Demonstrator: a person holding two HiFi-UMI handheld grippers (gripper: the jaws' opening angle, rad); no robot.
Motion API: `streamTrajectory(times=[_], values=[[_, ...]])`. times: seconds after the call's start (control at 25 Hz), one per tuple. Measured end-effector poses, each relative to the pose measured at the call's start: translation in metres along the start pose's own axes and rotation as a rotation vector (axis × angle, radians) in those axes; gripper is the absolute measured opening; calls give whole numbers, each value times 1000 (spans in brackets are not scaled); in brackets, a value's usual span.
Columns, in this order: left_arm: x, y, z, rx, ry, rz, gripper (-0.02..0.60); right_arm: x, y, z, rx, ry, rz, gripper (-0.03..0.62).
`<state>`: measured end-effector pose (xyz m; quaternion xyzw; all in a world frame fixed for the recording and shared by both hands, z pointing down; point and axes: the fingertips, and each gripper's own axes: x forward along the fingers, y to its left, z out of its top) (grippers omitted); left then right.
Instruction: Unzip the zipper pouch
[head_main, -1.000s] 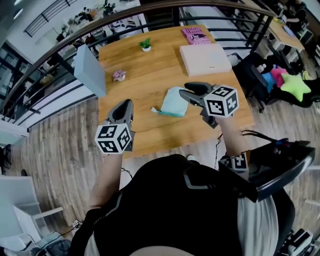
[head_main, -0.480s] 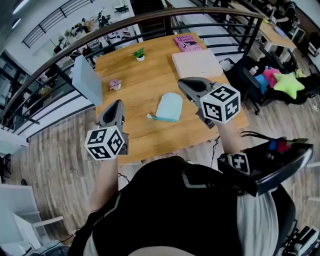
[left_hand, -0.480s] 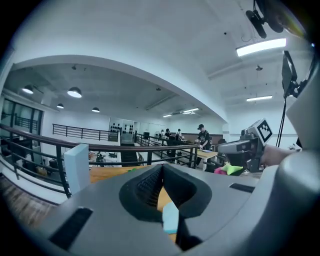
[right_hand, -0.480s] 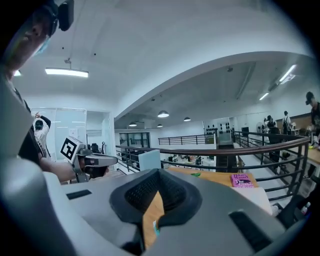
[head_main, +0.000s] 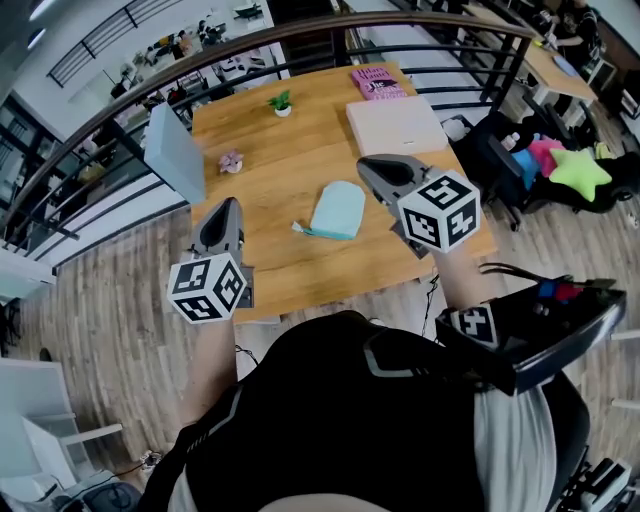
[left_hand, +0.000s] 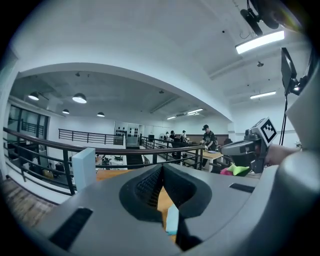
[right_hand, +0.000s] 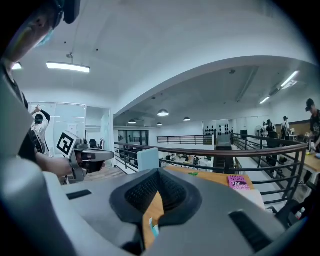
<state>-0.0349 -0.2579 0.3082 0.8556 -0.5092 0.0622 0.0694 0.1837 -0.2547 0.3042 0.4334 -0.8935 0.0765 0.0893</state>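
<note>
Left tongs (head_main: 226, 206) sat at the lower left of the head view, by the counter's (head_main: 280, 180) left edge, jaws pressed together with nothing between them. Right tongs (head_main: 366, 168) hung right of centre, a little farther in over the wood. Their jaws had just been closing and stood together, likewise empty. Both pairs pointed away from the person, toward the far rail.

Between the two, flat on the counter, lay the zipper pouch (head_main: 339, 208), pale teal and touched by neither. In the picture it sat just left of and below the right tongs' tip and well apart from the left pair, so the right hand was the nearer. Its long axis ran from lower left to upper right. A darker strip, likely the zipper, followed its lower edge. A short tail (head_main: 298, 229) stuck out at the lower left corner, on the side facing the left tongs. Whether the zipper stood open or closed was too small to tell. A pouch lying free under two empty tongs fitted a zipper yet to be drawn as well as one already drawn and let go.

Farther off were a flat pale box (head_main: 395, 124), a pink book (head_main: 376, 82) and a small potted plant (head_main: 283, 102).
</note>
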Motion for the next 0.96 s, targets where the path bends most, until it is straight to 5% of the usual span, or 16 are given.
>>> streamTrajectory(times=[0.96], values=[[3, -4, 2, 28, -27, 68, 29, -6, -28, 5, -44, -13, -50, 9]])
